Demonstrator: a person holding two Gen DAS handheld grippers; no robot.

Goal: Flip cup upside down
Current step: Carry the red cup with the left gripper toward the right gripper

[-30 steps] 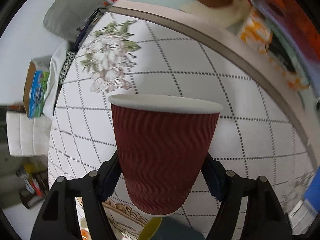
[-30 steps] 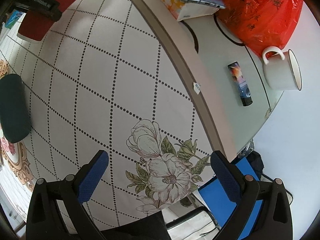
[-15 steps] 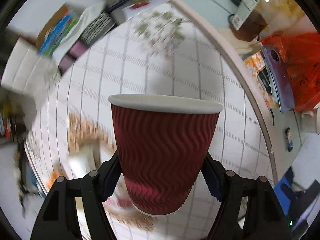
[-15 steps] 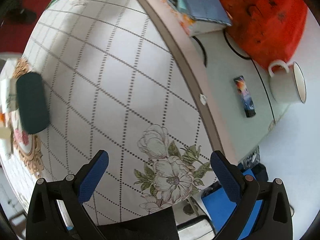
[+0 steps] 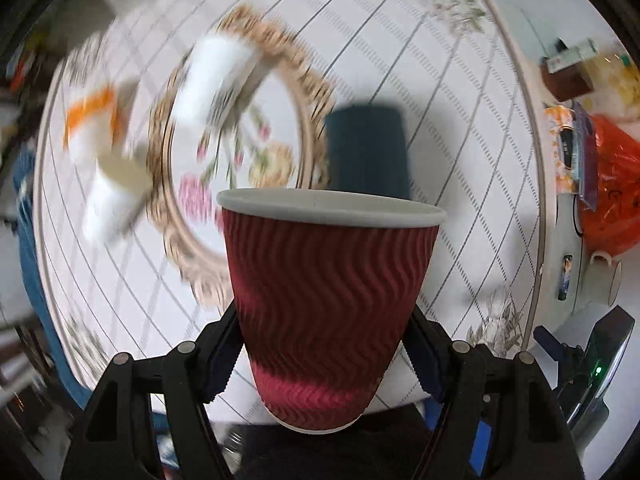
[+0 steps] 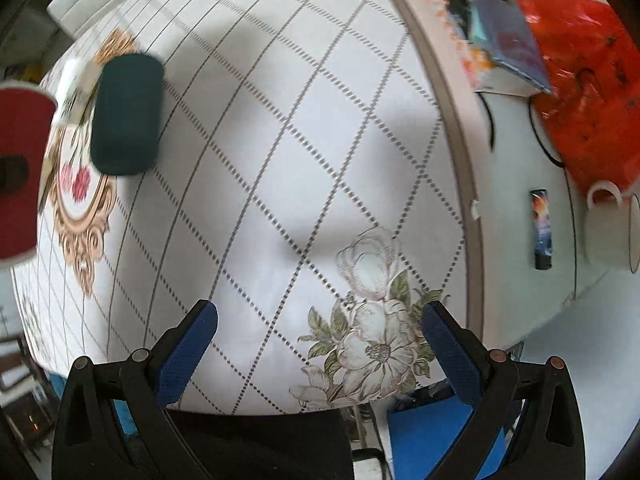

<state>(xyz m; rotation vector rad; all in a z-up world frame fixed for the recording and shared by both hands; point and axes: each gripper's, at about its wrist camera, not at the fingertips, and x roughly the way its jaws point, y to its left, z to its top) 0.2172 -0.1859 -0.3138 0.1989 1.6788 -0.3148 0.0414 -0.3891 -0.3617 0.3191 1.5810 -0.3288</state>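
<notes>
A dark red ripple paper cup (image 5: 328,312) with a white rim fills the left wrist view. My left gripper (image 5: 324,356) is shut on its lower half and holds it above the table, rim pointing away from the camera. The cup also shows at the left edge of the right wrist view (image 6: 20,172), with a black finger across it. My right gripper (image 6: 320,344) is open and empty above the tablecloth near the table's front edge.
A dark teal cup (image 5: 366,152) stands on the quilted floral tablecloth (image 6: 280,160). White containers (image 5: 216,76) lie blurred beyond it. At the right are a red bag (image 6: 580,80), a white mug (image 6: 608,232), a small dark bar (image 6: 542,228) and a box with a phone (image 6: 500,40).
My left gripper has swung round with the red cup, so its view now looks down on the table's middle and the teal cup. My right gripper has shifted slightly and stays open.
</notes>
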